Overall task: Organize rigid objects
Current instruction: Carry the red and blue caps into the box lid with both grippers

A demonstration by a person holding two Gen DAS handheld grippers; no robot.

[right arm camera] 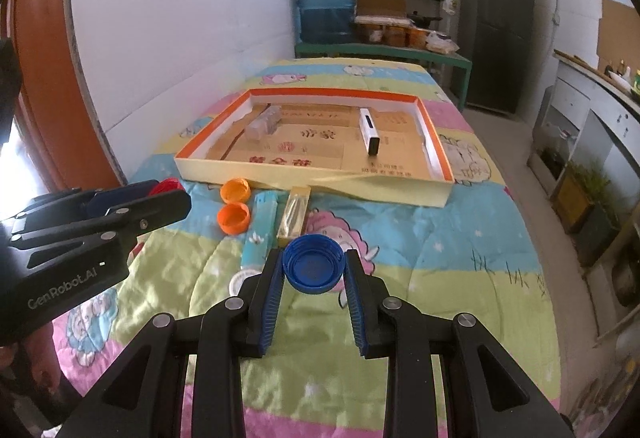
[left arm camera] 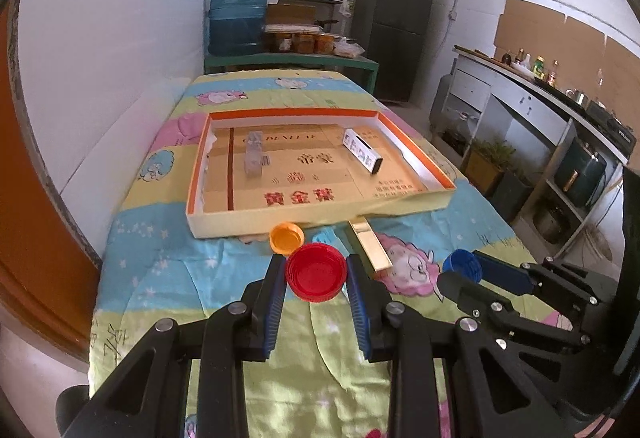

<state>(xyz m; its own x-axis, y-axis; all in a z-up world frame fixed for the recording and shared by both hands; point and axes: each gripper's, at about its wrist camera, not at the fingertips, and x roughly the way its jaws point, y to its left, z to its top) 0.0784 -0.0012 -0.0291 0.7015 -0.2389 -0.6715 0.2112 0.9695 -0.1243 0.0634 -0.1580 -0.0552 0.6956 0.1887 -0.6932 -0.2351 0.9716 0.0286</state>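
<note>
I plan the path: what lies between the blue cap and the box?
In the right wrist view, a gold case lies between blue cap and box.

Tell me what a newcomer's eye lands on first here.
The red cap held between the left gripper fingers, and the blue cap held by the right gripper. Beyond them, the orange-rimmed box lid lies on the cartoon bedspread.
</note>
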